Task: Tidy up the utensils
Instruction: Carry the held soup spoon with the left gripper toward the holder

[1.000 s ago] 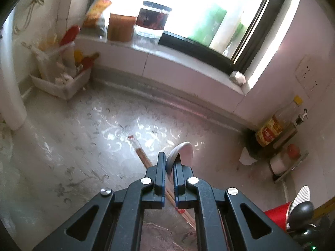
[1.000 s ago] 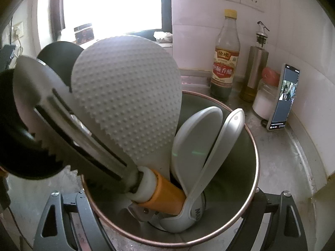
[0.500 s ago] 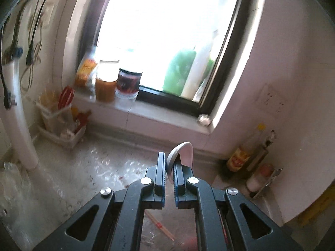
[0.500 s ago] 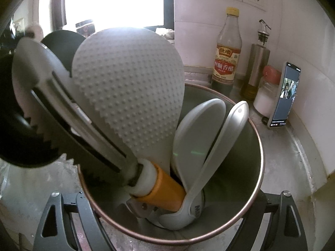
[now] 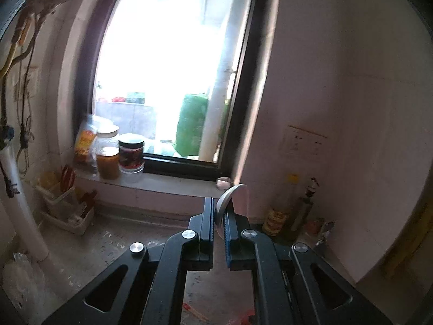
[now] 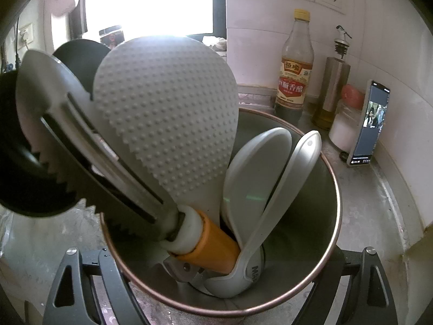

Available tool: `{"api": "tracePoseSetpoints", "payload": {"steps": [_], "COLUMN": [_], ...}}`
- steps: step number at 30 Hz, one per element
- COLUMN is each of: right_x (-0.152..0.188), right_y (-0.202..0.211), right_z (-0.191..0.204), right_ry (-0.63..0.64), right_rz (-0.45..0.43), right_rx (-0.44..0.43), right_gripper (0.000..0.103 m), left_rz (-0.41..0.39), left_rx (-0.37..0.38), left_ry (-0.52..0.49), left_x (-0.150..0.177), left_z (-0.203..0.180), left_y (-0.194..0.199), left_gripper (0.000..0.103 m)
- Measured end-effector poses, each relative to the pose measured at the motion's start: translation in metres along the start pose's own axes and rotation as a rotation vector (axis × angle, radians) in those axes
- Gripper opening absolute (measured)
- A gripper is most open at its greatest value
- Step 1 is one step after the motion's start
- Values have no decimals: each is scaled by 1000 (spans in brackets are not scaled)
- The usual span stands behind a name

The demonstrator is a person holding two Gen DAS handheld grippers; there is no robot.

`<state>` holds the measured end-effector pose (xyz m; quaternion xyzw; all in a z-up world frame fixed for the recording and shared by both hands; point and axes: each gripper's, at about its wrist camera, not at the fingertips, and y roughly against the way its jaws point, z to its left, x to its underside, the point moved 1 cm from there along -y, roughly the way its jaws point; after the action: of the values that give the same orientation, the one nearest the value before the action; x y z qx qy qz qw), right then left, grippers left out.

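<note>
Left wrist: window (image 5: 167,62) above countertop (image 5: 151,246).

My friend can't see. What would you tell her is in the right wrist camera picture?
The right gripper clasps a round steel utensil cup holding a dimpled grey rice paddle, a slotted grey spatula with an orange handle and pale grey spoons. Behind stand a brown vinegar bottle and a propped-up phone.
</note>
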<state>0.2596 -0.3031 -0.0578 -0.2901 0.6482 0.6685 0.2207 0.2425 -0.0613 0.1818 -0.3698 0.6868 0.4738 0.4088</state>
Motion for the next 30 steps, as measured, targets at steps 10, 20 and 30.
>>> {"api": "tracePoseSetpoints", "payload": {"steps": [10, 20, 30], "right_x": [0, -1, -1], "right_y": [0, -1, -1], "right_z": [1, 1, 2], "right_ry": [1, 3, 1], "right_rz": [1, 1, 1], "right_rx": [-1, -3, -2], "right_gripper": [90, 90, 90], "left_rz": [65, 88, 110], "left_rx": [73, 83, 69], "left_ry": [-110, -212, -321], "left_x": [15, 32, 52], "left_z": [-42, -67, -91], "left_y": [-17, -27, -45], "left_gripper": [6, 6, 6]}}
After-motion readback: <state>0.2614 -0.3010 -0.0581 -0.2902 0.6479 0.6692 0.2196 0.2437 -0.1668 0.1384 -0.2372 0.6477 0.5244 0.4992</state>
